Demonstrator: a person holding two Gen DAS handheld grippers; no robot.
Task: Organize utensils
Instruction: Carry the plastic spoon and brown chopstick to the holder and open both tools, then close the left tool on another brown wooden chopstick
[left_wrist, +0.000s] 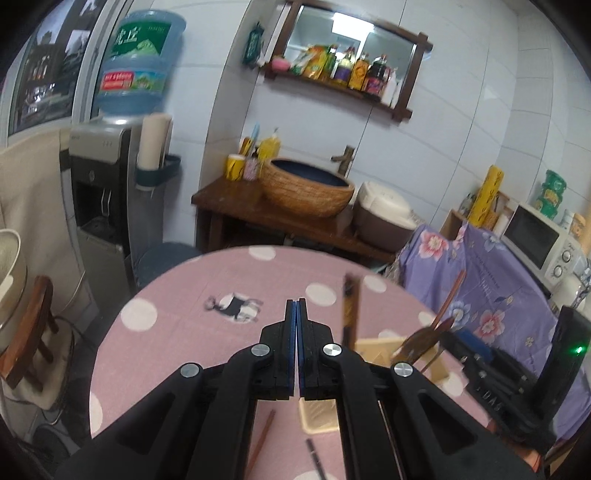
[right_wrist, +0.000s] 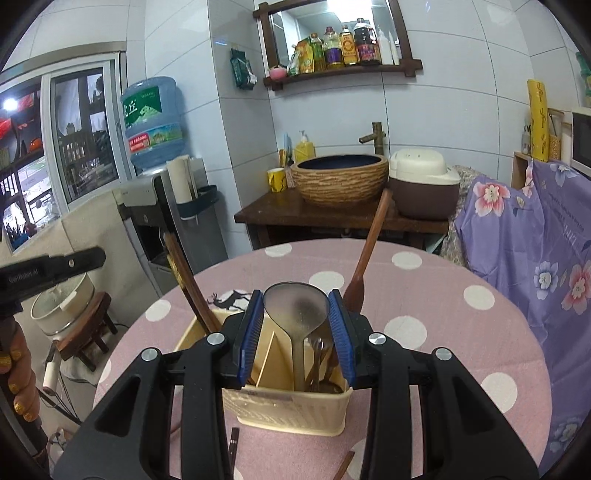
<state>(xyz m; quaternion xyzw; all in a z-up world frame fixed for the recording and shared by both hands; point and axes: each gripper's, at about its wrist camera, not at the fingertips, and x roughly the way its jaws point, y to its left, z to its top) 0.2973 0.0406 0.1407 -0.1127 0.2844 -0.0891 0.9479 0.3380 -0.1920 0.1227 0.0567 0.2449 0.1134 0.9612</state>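
My right gripper (right_wrist: 297, 317) is shut on the bowl of a metal spoon (right_wrist: 295, 306), with a blue pad on each side. The spoon's handle runs down into a cream utensil holder (right_wrist: 291, 406) on the table. Dark chopsticks (right_wrist: 188, 284) lean in the holder's left compartment, and a wooden spoon (right_wrist: 369, 251) leans at its far right. My left gripper (left_wrist: 296, 306) is shut with nothing in it, over the table to the left of the holder (left_wrist: 373, 347). Loose chopsticks (left_wrist: 264, 439) lie on the cloth below it.
The round table has a pink polka-dot cloth (right_wrist: 443, 332). A purple floral cover (right_wrist: 535, 258) hangs at the right. Behind the table stand a wooden stand with a woven basin (right_wrist: 341, 181), a rice cooker (right_wrist: 424, 184) and a water dispenser (right_wrist: 159, 206). A hand (right_wrist: 18, 373) shows at the left edge.
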